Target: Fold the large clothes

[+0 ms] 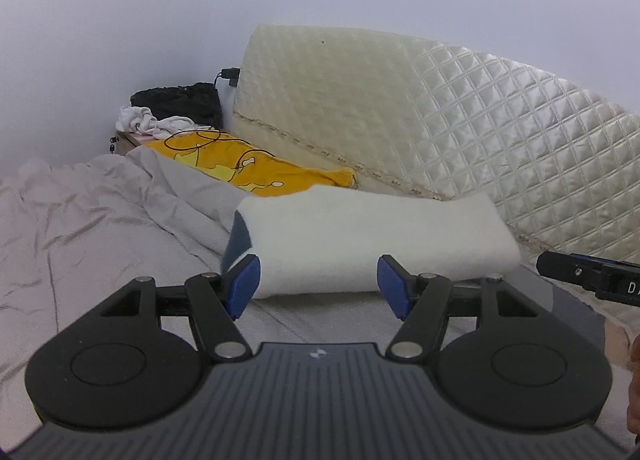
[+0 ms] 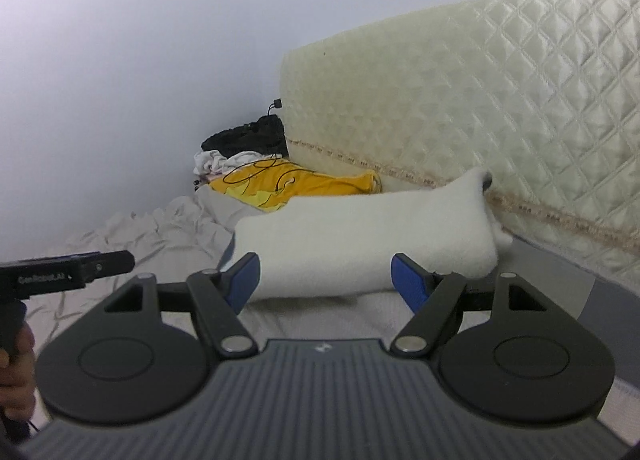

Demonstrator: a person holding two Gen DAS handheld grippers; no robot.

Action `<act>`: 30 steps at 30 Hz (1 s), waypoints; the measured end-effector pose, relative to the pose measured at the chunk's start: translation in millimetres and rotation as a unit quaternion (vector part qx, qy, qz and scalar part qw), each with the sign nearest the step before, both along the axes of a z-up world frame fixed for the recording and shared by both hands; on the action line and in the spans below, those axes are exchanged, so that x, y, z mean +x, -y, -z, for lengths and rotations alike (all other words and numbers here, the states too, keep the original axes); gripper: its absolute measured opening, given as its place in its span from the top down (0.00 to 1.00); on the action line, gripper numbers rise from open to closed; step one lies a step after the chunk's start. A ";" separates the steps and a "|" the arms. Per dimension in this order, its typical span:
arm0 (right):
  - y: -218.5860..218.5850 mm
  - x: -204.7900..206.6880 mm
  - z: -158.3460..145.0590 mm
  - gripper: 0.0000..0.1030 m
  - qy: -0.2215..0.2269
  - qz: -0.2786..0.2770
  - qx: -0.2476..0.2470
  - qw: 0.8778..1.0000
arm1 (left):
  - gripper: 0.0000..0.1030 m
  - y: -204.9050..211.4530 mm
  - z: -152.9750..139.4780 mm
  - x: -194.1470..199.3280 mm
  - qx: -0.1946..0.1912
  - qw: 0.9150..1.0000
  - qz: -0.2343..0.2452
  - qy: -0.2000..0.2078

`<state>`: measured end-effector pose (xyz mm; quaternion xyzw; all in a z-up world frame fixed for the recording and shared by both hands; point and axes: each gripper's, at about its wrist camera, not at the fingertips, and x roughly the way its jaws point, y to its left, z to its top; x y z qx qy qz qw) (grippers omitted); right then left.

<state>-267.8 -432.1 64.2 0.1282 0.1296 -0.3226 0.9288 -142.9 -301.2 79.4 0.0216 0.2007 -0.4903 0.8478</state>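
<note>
Our left gripper (image 1: 318, 284) has both blue pads (image 1: 244, 286) spread wide with nothing between them; grey bed sheet (image 1: 100, 228) shows through the gap. Same on our right gripper (image 2: 326, 284): pads apart, empty, not touching cloth.

Just past both sets of fingertips, at 12 o'clock, lies the white garment (image 1: 372, 236), already a compact oblong bundle on the sheet, long axis running 9 to 3. A dark blue patch shows at its 9 o'clock end in the left view; a small dark bit pokes out at the 2 o'clock corner in the right view. Edges look squared, no loose sleeves showing. We judge this piece folded and released; what's left is probably a tidy or the next item.

Beyond it at 11 o'clock: yellow printed cloth (image 1: 256, 168) with a thin cable over it, then a crumpled white cloth and a black heap in the corner. Whether those need folding we can't tell. Quilted cream mattress (image 1: 480, 108) leans at 1 to 3 o'clock.

Pose: both grippers side by side, tilted slightly down at the bundle, each visible at the other view's edge.
</note>
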 end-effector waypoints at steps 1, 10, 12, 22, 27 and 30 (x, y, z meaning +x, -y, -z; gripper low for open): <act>-0.7 0.3 1.7 0.27 0.000 0.002 0.003 1.000 | 0.31 -0.2 1.0 -1.5 0.003 1.000 0.000 0.003; -7.3 3.6 13.4 0.27 -0.010 0.015 0.004 1.000 | 0.28 -8.3 6.9 -11.8 0.000 1.000 0.005 0.002; -9.7 5.3 14.1 0.27 -0.015 0.015 -0.002 1.000 | 0.27 -10.3 8.8 -12.5 0.000 1.000 0.006 -0.001; -13.3 8.5 16.5 0.27 -0.027 0.025 -0.006 0.999 | 0.04 -15.0 12.0 -19.2 0.006 1.000 0.015 0.011; -13.1 10.9 15.4 0.28 -0.033 0.031 -0.010 0.999 | 0.01 -17.5 12.0 -20.3 0.002 1.000 0.004 0.010; -12.7 10.5 14.7 0.28 -0.034 0.032 -0.010 0.999 | 0.00 -18.5 11.1 -20.4 0.006 1.000 -0.002 0.014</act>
